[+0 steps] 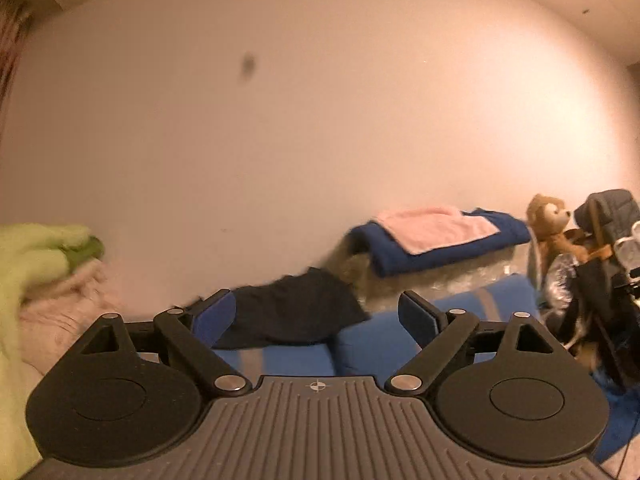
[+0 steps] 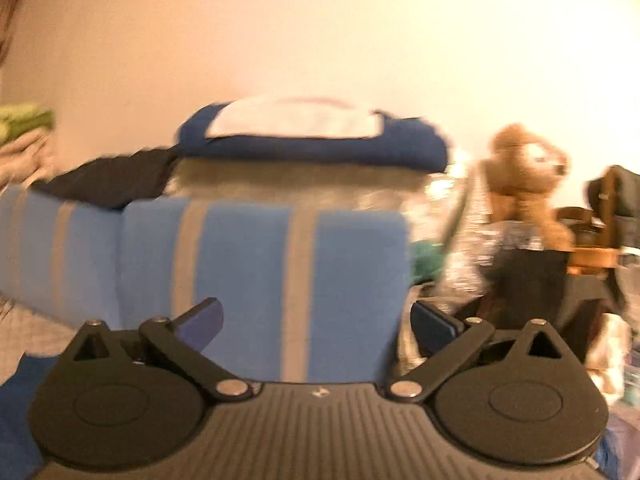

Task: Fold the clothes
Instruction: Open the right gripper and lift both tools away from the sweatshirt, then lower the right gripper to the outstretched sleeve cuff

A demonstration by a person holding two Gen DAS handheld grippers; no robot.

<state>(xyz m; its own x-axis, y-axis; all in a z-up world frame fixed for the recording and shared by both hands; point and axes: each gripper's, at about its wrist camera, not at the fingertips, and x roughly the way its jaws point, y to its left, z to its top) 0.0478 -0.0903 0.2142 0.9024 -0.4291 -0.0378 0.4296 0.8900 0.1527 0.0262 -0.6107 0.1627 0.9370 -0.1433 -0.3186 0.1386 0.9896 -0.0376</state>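
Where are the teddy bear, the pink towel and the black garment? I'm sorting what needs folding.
teddy bear [image 1: 550, 226]: left wrist view, on its head and chest.
pink towel [image 1: 434, 228]: left wrist view, on its top face.
black garment [image 1: 294, 310]: left wrist view, on its middle.

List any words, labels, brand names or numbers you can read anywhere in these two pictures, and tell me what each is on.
There is no readable text in either view.
Only sign: a small crosshair mark stamped on the left gripper body, no letters.
The same spot on the right gripper body shows a mark too blurred to read.
Folded clothes and teddy bear: no visible labels.
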